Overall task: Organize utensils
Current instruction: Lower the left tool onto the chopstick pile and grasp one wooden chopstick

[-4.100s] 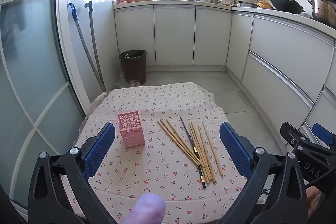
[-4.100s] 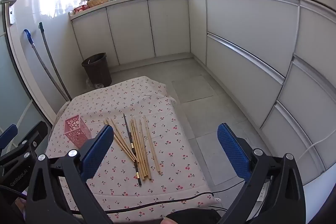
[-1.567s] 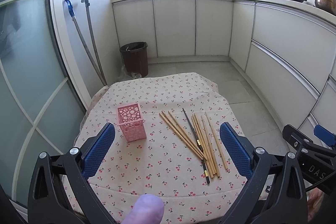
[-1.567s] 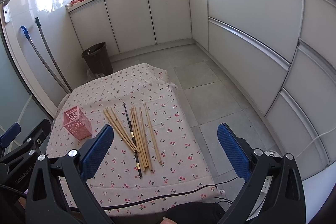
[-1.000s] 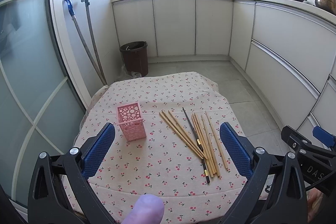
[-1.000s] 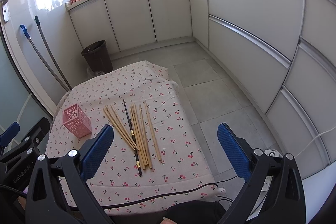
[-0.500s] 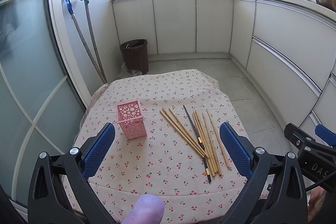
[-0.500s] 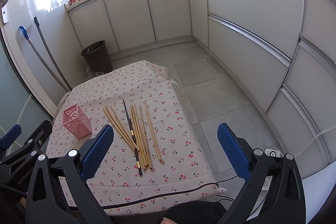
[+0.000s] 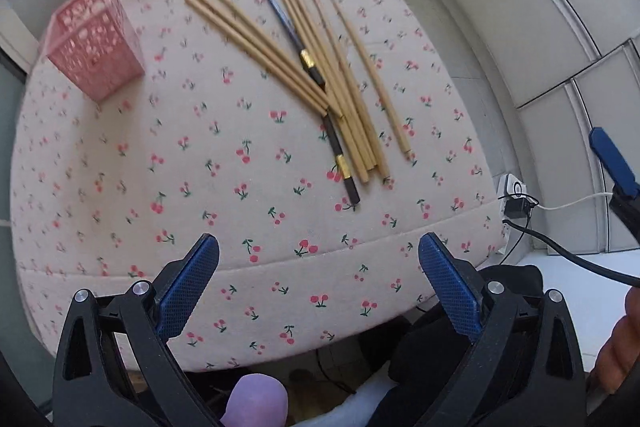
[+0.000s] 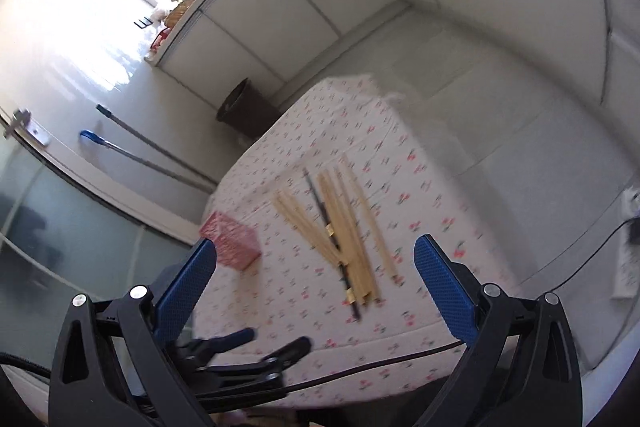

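Both grippers, left (image 9: 318, 277) & right (image 10: 315, 277), just dipped toward chopsticks (image 9: 320, 67), fingers wide apart, empty; pickup's next

table (image 9: 120, 211) covered with a cream cherry-print cloth, hanging over the near edge. on it: pink perforated holder (image 9: 94, 45) upright at far left; well apart to its right, a loose fan of wooden chopsticks (image 9: 340, 67), several overlapping, with one dark chopstick (image 9: 334, 135) with gold bands lying among them. right wrist view blurred, same layout.
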A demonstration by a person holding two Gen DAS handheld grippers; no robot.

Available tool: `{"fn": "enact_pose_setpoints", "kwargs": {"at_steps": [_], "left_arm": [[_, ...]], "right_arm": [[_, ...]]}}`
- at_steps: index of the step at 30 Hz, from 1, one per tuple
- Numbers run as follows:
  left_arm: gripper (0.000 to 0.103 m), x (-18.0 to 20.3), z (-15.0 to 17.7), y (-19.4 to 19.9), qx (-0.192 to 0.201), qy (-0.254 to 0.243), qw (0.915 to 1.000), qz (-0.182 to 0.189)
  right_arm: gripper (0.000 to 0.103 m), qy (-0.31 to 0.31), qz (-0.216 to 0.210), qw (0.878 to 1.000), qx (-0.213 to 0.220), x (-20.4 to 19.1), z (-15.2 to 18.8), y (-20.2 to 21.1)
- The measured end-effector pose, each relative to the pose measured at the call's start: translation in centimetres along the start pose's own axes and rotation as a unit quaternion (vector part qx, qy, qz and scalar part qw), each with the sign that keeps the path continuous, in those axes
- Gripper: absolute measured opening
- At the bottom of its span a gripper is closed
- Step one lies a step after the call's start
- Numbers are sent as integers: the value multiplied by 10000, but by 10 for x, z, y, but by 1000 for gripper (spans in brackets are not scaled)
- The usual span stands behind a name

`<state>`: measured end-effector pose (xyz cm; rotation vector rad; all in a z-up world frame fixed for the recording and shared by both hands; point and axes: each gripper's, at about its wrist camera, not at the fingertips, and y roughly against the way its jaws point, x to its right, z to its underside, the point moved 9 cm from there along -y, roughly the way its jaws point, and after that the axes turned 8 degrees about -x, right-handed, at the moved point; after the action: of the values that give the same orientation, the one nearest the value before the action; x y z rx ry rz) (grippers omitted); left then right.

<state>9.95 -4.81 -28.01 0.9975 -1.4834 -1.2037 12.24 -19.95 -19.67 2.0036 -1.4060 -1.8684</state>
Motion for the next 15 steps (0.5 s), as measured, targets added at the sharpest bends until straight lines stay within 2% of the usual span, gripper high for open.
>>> {"fn": "enact_pose_setpoints", "kwargs": {"at_steps": [3,5,8,10,11,13,15], "left_arm": [[96,-1,-20,-12,-158,133,9995,239],[96,-2,-48,-3,69,231,9991,342],[94,-14,-105,17,436,675,9962,342],[85,-26,-144,24,523,1044,9913,614],[77,-33,-163,24,440,1197,9892,727],[69,-48,-188,17,196,1409,9868,773],[58,-62,-204,3,-73,1536,9862,613]], "right_arm": [[96,-426,-351,9983,-165,25,5,-27],[96,-609,-477,9967,-261,39,10,-45],[96,-758,-558,9946,-443,53,20,-71],[96,-867,-569,9928,-598,59,24,-85],[96,-853,-632,9923,-639,57,23,-89],[96,-699,-711,9937,-515,57,18,-83],[96,-604,-782,9939,-494,54,16,-84]]}}
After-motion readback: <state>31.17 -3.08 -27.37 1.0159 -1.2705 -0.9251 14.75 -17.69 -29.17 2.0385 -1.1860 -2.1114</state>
